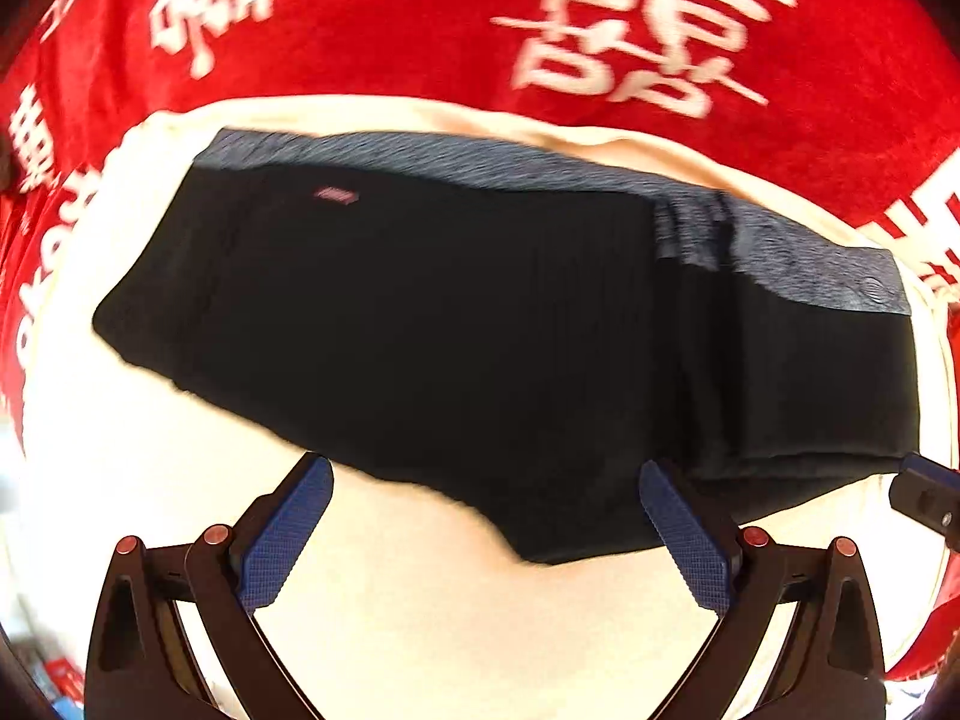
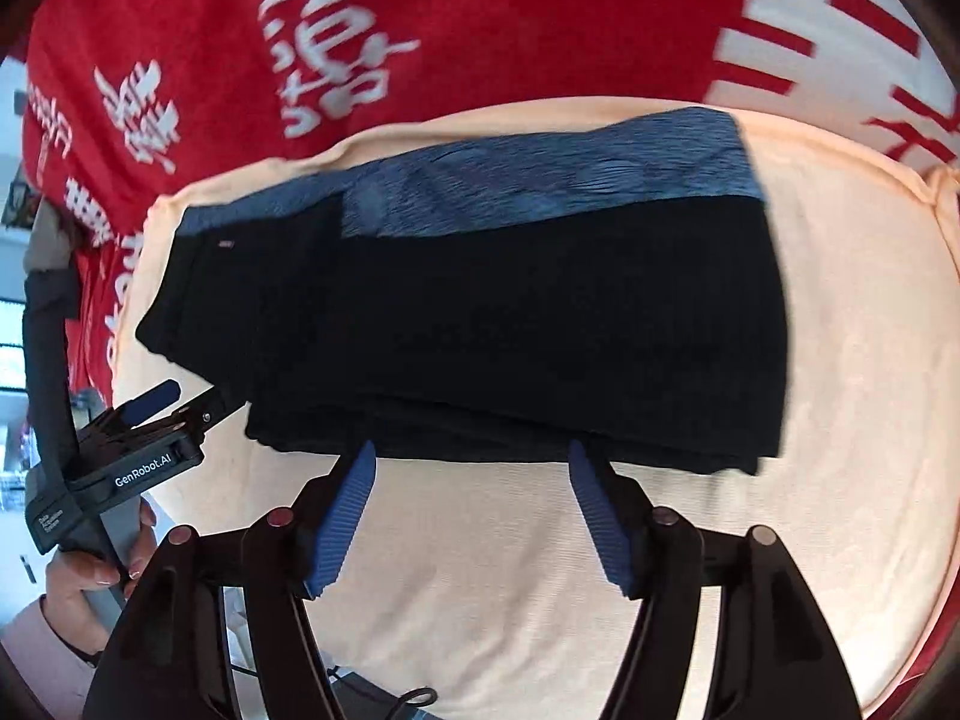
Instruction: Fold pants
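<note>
The black pants (image 1: 456, 324) with a blue-grey waistband (image 1: 480, 162) lie folded in layers on a cream cloth (image 1: 420, 618). In the right wrist view the pants (image 2: 510, 324) show stacked edges along the near side. My left gripper (image 1: 483, 474) is open and empty, its fingertips at the near edge of the pants. My right gripper (image 2: 471, 450) is open and empty, its tips at the near folded edge. The left gripper also shows in the right wrist view (image 2: 171, 399), beside the pants' left corner. A tip of the right gripper shows in the left wrist view (image 1: 924, 489).
A red blanket with white characters (image 1: 420, 18) covers the surface around the cream cloth, also in the right wrist view (image 2: 480, 18). The person's hand (image 2: 90, 576) holds the left gripper's handle at the lower left. A cable (image 2: 414, 696) lies below the cloth's near edge.
</note>
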Action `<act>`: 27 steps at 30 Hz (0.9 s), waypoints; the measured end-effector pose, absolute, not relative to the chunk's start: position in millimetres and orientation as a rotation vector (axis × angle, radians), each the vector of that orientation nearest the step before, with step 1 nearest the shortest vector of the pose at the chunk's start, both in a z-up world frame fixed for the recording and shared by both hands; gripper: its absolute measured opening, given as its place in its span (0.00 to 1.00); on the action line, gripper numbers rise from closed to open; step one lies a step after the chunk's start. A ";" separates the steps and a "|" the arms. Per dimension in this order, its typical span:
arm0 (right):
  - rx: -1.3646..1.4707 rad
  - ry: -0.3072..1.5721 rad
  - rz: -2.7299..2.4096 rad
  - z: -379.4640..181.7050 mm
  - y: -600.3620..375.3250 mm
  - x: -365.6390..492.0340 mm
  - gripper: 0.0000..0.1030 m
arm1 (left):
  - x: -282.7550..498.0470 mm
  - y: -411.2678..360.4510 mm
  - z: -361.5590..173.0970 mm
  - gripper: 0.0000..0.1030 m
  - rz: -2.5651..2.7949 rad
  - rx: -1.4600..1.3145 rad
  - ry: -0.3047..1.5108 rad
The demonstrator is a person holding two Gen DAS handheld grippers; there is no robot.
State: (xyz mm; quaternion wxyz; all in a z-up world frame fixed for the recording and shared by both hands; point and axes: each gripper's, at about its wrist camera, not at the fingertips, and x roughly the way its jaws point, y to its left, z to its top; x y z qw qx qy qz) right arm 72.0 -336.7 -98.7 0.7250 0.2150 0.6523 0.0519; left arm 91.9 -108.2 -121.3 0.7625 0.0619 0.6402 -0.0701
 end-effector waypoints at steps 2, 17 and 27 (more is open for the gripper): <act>0.466 1.441 0.127 -99.9 -315.7 82.0 0.71 | 92.5 -98.5 -124.8 1.00 -0.148 0.119 1.393; 0.499 1.510 0.102 -134.4 -241.2 144.2 0.80 | 114.0 -8.2 -143.8 1.00 -0.101 0.054 1.410; 0.320 1.511 0.171 -117.9 -197.2 136.2 0.82 | 129.6 26.7 -150.0 1.00 -0.088 0.017 1.424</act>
